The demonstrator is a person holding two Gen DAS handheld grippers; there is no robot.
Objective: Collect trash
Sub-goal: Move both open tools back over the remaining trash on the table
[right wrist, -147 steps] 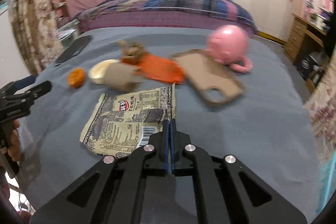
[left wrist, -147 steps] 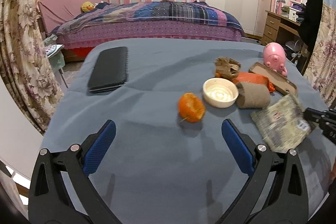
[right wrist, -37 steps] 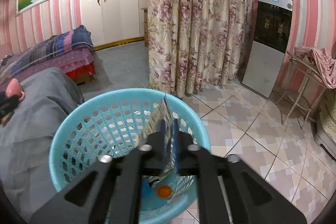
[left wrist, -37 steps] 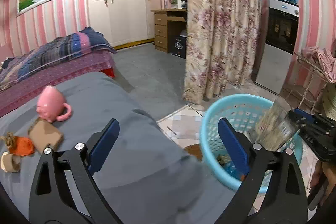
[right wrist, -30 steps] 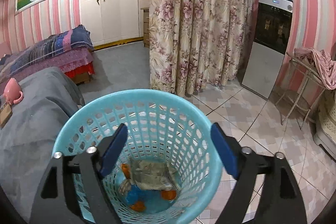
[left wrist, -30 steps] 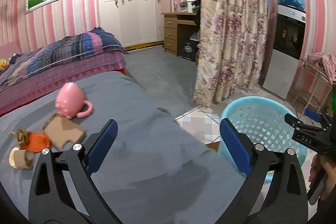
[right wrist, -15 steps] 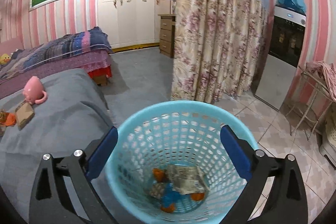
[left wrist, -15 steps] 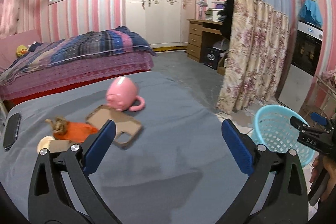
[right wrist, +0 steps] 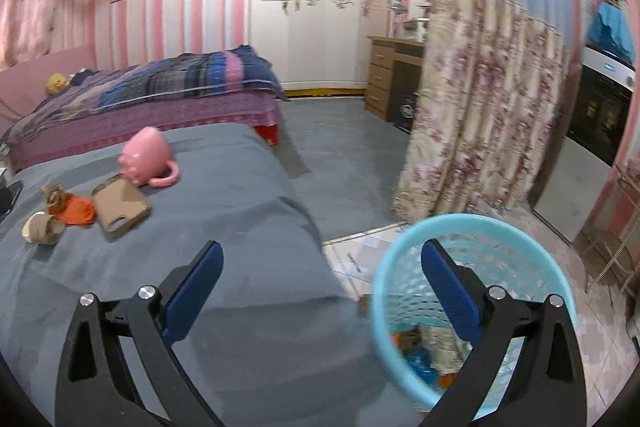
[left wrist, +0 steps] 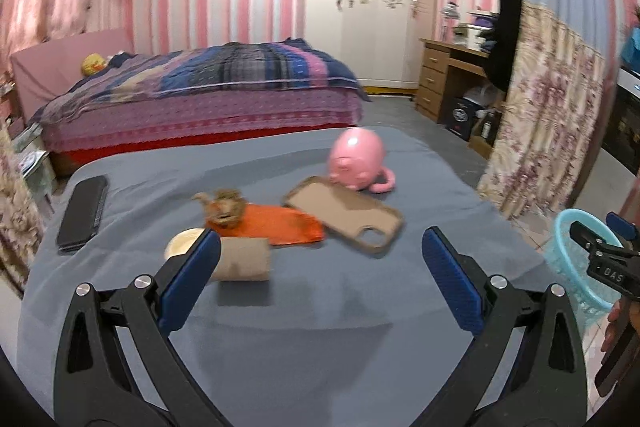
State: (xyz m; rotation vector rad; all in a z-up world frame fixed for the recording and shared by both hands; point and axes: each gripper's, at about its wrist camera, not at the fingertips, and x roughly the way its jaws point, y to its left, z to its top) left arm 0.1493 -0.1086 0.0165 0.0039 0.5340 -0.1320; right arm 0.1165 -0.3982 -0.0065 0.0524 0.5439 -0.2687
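My left gripper (left wrist: pixel 320 279) stands open over the grey table (left wrist: pixel 320 347), nothing between its blue pads. Just beyond its left finger lie a cardboard roll (left wrist: pixel 244 263), a white lid (left wrist: pixel 182 245), an orange wrapper (left wrist: pixel 280 223) and a brown crumpled scrap (left wrist: pixel 224 207). My right gripper (right wrist: pixel 320 291) is open and empty, its right finger over the blue basket (right wrist: pixel 472 217) on the floor beside the table. Trash (right wrist: pixel 420 355) lies at the basket's bottom. The left wrist view shows the right gripper (left wrist: pixel 593 223) at the far right by the basket (left wrist: pixel 568 259).
A brown phone case (left wrist: pixel 348 217), a pink pig mug (left wrist: pixel 358 159) and a black phone (left wrist: pixel 82 213) are also on the table. A bed (left wrist: pixel 200 99) stands behind it. At the right are a flowered curtain (right wrist: pixel 480 115) and a tiled floor (right wrist: pixel 600 307).
My right gripper opened over the basket and the printed wrapper dropped in. Both views then swung left, from the basket toward the table; the table items now sit nearer my left gripper.
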